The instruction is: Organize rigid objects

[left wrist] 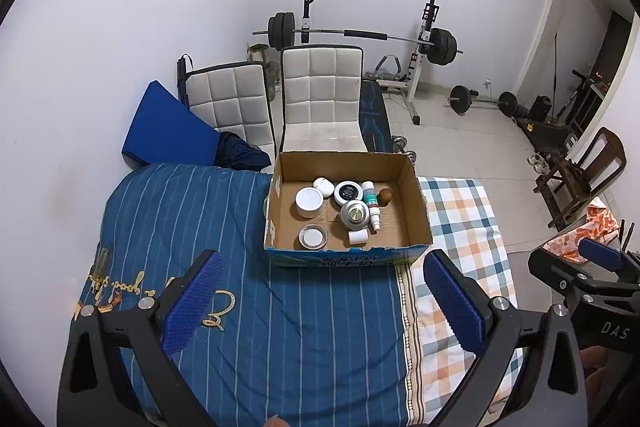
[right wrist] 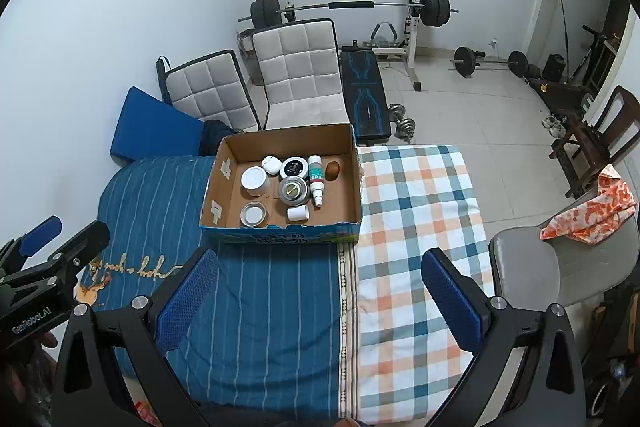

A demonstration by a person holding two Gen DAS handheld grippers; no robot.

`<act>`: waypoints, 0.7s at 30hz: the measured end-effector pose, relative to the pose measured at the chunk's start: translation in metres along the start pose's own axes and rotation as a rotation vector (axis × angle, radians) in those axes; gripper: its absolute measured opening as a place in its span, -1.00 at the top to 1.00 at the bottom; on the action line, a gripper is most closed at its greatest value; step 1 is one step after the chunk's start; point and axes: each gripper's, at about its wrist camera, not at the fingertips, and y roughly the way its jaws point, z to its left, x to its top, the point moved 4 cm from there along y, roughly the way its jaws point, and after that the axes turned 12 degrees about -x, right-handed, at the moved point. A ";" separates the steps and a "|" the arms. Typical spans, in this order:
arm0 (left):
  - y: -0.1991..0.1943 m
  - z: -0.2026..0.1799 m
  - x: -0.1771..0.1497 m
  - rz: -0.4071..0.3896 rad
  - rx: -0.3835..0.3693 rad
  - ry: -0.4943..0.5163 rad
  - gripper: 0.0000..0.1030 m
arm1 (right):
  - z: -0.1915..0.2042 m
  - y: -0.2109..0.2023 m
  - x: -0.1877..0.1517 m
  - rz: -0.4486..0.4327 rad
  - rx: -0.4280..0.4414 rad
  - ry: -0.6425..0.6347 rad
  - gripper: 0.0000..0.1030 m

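An open cardboard box stands on the bed, also in the right wrist view. Inside lie several small items: white round jars, a black-lidded tin, a metal tin, a white bottle with a green label, a brown wooden piece and a small white cylinder. My left gripper is open and empty, held over the blue striped cover in front of the box. My right gripper is open and empty, nearer than the box, over the cover's seam.
The bed has a blue striped cover and a checked blanket. Two white padded chairs, a blue cushion and a weight bench with barbell stand behind. A grey chair with orange cloth is right.
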 end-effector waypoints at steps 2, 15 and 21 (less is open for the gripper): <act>0.000 0.000 0.000 0.000 0.002 0.000 -0.99 | -0.001 -0.002 -0.001 0.004 -0.001 0.006 -1.00; -0.004 0.000 -0.002 -0.002 0.011 0.002 -1.00 | -0.002 -0.006 -0.003 -0.002 -0.013 0.023 -1.00; -0.003 0.000 -0.006 0.003 0.014 0.006 -0.99 | -0.004 -0.008 -0.003 -0.012 -0.024 0.026 -1.00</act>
